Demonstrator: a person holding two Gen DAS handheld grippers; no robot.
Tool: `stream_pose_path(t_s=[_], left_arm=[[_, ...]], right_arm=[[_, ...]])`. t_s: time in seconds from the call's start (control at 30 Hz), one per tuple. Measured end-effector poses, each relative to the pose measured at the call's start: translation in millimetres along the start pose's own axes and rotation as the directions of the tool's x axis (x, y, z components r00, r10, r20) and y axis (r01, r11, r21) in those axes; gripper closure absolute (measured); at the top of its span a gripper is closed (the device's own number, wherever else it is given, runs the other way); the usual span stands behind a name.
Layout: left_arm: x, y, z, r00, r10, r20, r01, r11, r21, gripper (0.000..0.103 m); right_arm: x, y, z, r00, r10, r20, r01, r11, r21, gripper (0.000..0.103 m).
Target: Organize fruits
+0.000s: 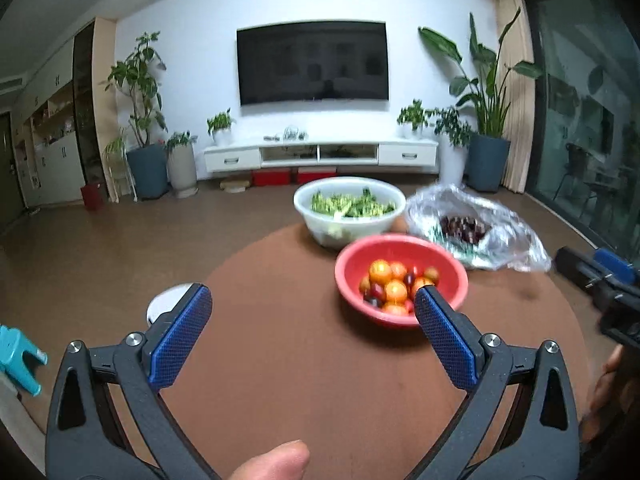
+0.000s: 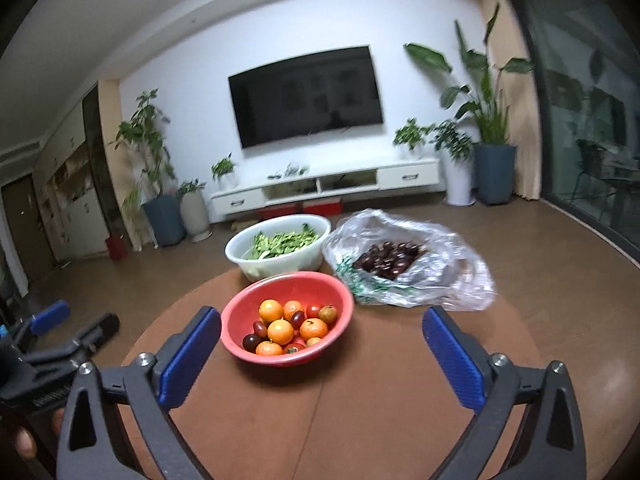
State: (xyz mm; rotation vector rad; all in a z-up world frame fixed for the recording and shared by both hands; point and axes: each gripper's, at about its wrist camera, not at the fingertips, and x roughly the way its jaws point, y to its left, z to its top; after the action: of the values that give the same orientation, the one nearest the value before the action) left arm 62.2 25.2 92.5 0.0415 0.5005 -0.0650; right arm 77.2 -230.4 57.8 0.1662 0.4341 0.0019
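Note:
A red bowl (image 1: 444, 264) (image 2: 332, 288) on the round brown table (image 1: 280, 360) (image 2: 380, 380) holds several oranges (image 2: 280, 331), small tomatoes and dark plums. Behind it to the right, a clear plastic bag (image 1: 508, 236) (image 2: 440, 276) holds dark chestnut-like fruits (image 2: 390, 259). My left gripper (image 1: 312, 300) is open and empty, above the table in front and left of the red bowl. My right gripper (image 2: 322, 320) is open and empty, with the red bowl just beyond its left finger. Each gripper also shows at the edge of the other's view: the right (image 1: 600, 276), the left (image 2: 60, 332).
A white bowl of green vegetables (image 1: 350, 206) (image 2: 280, 246) stands at the table's far edge, touching the red bowl. A white round object (image 1: 164, 304) and a teal stool (image 1: 18, 354) sit left of the table. A TV cabinet and potted plants line the far wall.

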Motion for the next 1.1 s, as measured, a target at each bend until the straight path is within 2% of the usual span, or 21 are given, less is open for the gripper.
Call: stream_pose_path(t_s=[0.1, 0.23, 0.4, 0.6, 1.1], left_arm=[[-10, -1, -19, 0.999, 0.007, -0.046, -0.008, 1.000, -0.005, 0.001], [-18, -4, -46, 0.994, 0.002, -0.113, -0.004, 1.000, -0.022, 0.001], [-21, -7, -76, 0.984, -0.014, -0.180, 0.006, 0.999, -0.043, 0.001], [-26, -13, -107, 0.972, -0.046, -0.230, 0.036, 0.998, -0.049, 0.001], [-10, -10, -127, 0.959, -0.052, -0.278, 0.039, 0.998, -0.054, 0.001]], right_arm=[[-16, 3, -11, 0.999, -0.046, -0.018, 0.045, 0.999, -0.029, 0.000], [-31, 6, -31, 0.991, -0.104, -0.085, 0.099, 0.994, -0.053, 0.000], [-49, 4, -62, 0.984, -0.116, -0.136, 0.112, 0.993, -0.040, 0.000], [-61, 16, -90, 0.981, -0.129, -0.146, 0.116, 0.989, -0.096, 0.000], [-53, 24, -110, 0.975, -0.120, -0.187, 0.101, 0.989, -0.107, 0.000]])
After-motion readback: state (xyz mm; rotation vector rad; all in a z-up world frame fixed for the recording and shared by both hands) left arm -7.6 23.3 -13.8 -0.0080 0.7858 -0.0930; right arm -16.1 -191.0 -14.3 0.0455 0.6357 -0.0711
